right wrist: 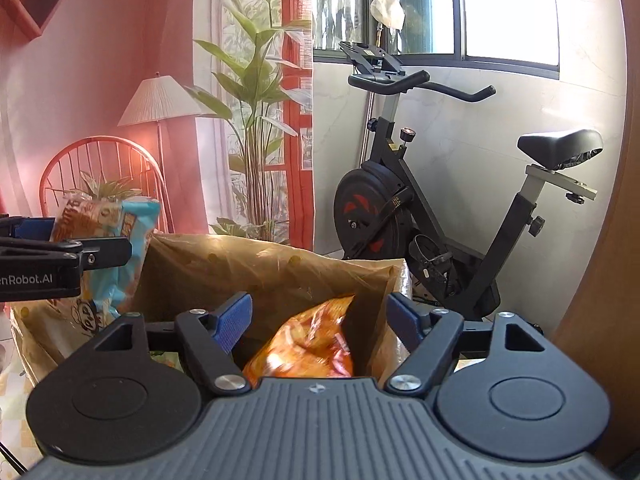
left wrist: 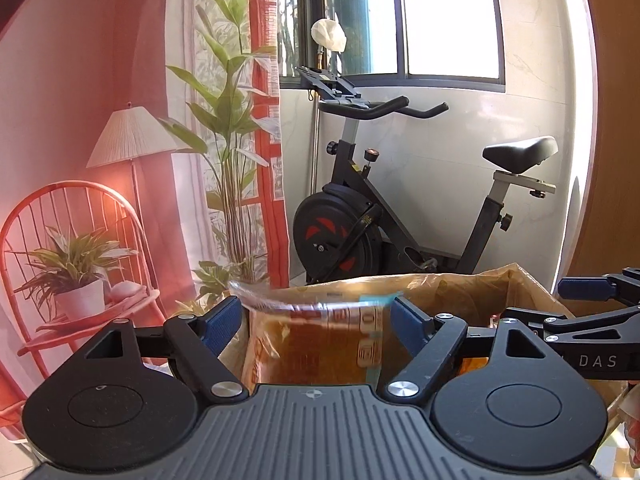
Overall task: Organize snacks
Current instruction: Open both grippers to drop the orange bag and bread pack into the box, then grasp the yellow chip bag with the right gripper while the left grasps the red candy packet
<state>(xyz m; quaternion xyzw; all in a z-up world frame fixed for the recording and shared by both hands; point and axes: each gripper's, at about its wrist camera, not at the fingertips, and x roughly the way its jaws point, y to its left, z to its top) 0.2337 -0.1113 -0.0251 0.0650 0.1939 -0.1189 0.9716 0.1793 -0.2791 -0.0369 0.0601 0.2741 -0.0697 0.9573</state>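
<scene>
My left gripper (left wrist: 316,324) hangs over the near rim of a brown cardboard box (left wrist: 520,292), jaws wide apart. Between them stands a blurred orange-and-light-blue snack bag (left wrist: 320,344); a sliver of space shows on each side of it, so the pads do not press it. The right wrist view shows this same bag (right wrist: 100,220) upright at the box's left end, between the left gripper's fingers (right wrist: 108,250). My right gripper (right wrist: 320,316) is open over the box (right wrist: 260,272). Below its fingers a blurred orange snack bag (right wrist: 308,344) lies inside. The right gripper (left wrist: 560,304) also shows at the right edge of the left wrist view.
A black exercise bike (right wrist: 420,208) stands behind the box under a bright window. A printed backdrop with a red chair, a lamp and plants (left wrist: 120,200) hangs on the left. A wooden panel (right wrist: 600,280) closes off the right. More packaging (left wrist: 632,432) shows at the lower right.
</scene>
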